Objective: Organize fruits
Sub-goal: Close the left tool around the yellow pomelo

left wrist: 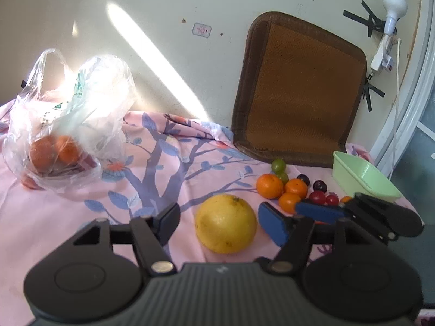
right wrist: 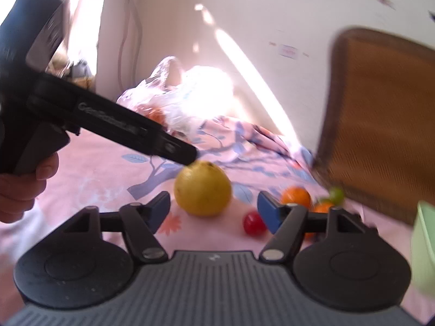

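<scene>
My left gripper [left wrist: 218,221] stands released around the round yellow grapefruit [left wrist: 226,223], stem scar up, on the pink cloth [left wrist: 81,206]. My right gripper [right wrist: 213,212] is released too. Small oranges [left wrist: 282,188] crowd beside the green basket [left wrist: 364,176].

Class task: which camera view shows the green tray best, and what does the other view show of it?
The left wrist view: the green tray appears nearly whole and sharp, open side up, beside the small fruits. The right wrist view shows only a blurred sliver of it at the right edge.
</scene>
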